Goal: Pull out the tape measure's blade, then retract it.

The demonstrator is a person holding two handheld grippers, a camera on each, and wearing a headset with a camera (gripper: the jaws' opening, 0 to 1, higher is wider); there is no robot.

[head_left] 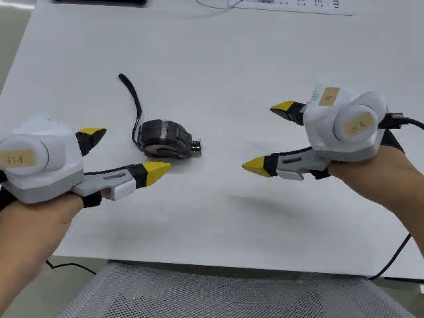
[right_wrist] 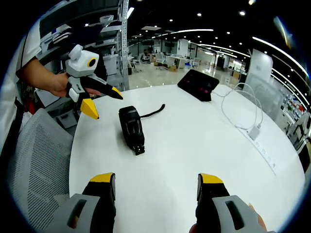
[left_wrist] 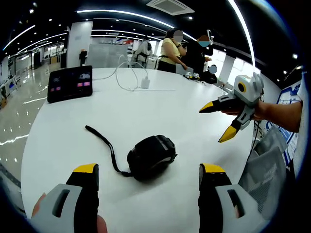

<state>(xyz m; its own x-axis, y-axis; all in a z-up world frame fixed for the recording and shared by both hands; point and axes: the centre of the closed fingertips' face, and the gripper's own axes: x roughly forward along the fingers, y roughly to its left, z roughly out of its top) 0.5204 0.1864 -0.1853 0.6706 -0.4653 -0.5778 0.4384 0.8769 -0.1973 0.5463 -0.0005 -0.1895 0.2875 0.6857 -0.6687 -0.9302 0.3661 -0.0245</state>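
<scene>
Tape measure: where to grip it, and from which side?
Clamp the tape measure by its black case with the left gripper, coming from the strap side. Its blade tip points towards the right gripper, so that end stays free for pulling.

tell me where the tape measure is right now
In the head view the tape measure lies on the white table, left of centre, just ahead of the open left gripper.

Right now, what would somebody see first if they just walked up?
A black tape measure lies on the white table, with its strap trailing away behind it. On either side, the left gripper and the right gripper point their yellow tips toward it. Both are open and touch nothing.
</scene>
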